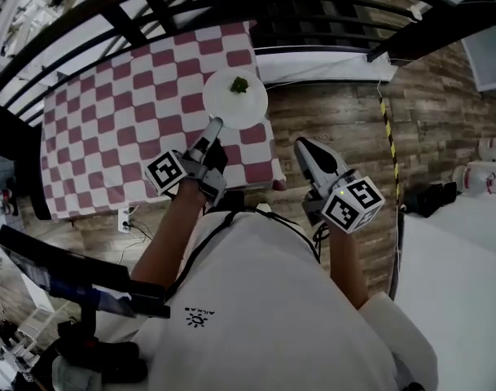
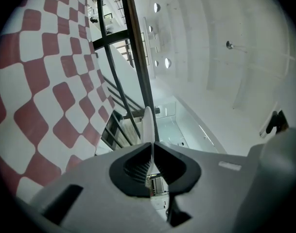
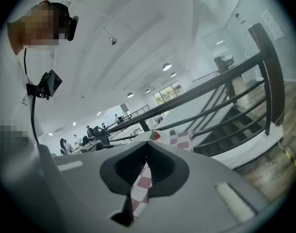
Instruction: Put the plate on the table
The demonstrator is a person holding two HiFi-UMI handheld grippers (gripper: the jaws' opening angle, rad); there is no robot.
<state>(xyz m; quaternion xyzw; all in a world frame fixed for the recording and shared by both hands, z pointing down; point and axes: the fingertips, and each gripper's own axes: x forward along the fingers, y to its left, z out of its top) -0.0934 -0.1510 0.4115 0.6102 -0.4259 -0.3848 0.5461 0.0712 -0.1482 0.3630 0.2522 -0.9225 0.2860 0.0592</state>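
White shirt (image 1: 264,300) fabric, soft and creased, is filling the bottom of the head view. Just past it the left gripper (image 1: 212,125), grey moulded plastic with a black-and-white marker cube (image 1: 166,172), is pinching the near rim of the plate (image 1: 231,104), its jaws nearly closed on the thin white edge. That plate is round, smooth and glossy, is carrying a small green sprig (image 1: 239,85), and is sitting over the table's (image 1: 109,129) far right part, slightly overhanging the edge; whether it is resting on the cloth cannot be told. The right gripper (image 1: 303,145) is hanging beside the table with its jaws pressed together on nothing. A red-and-white checked cloth (image 1: 85,169) is covering the table, weathered plank floor (image 1: 337,112) is lying to its right, and a black railing (image 1: 150,6) is running behind.
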